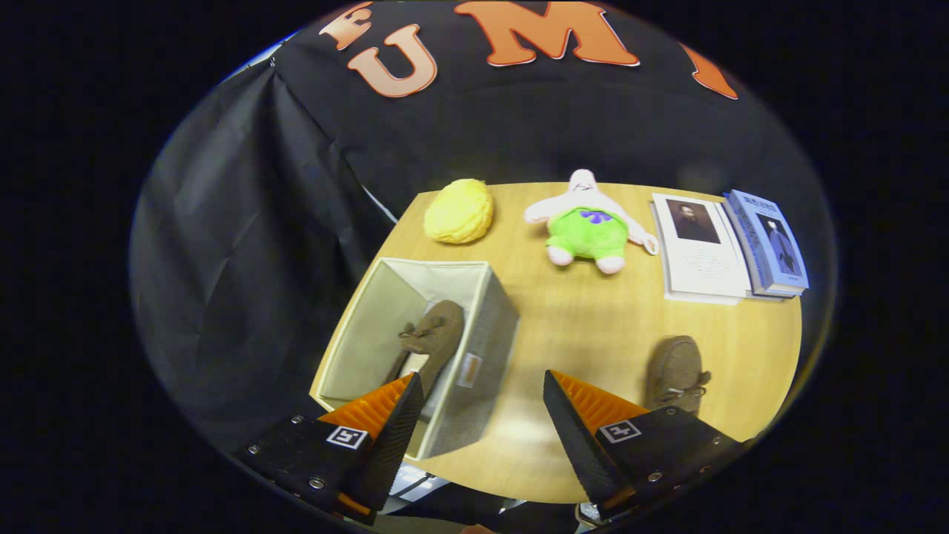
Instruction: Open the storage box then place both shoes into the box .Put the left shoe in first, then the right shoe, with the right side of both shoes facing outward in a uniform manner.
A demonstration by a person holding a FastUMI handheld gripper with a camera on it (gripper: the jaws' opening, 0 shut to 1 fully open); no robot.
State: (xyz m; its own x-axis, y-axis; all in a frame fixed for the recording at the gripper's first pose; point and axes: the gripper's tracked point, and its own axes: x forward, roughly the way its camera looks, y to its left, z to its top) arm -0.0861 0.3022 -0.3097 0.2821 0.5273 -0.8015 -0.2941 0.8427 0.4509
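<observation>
One shoe (pixel 428 343) already sits in the open storage box (pixel 485 348), leaning on the inner wall nearest the tool. The other shoe (pixel 673 373) lies on the bench (pixel 586 326), just beyond the right finger. So the step in hand, as I judge it, is fetching shoe no. 2.

My tool (pixel 482 408) is spread wide w/ nothing between the fingers; it hangs above the bench beside the box, tilted down. The left finger overlaps the box's near corner.

To do this well I'd swing right and come down over the shoe's mid-body, fingers across its width, not on the laces. Fisheye bends the rim, so I can't be sure which way its toe points; I'd check before lifting so it matches the first. Plush toy (pixel 589 222) and books (pixel 730 245) are well apart, no obstacle.
</observation>
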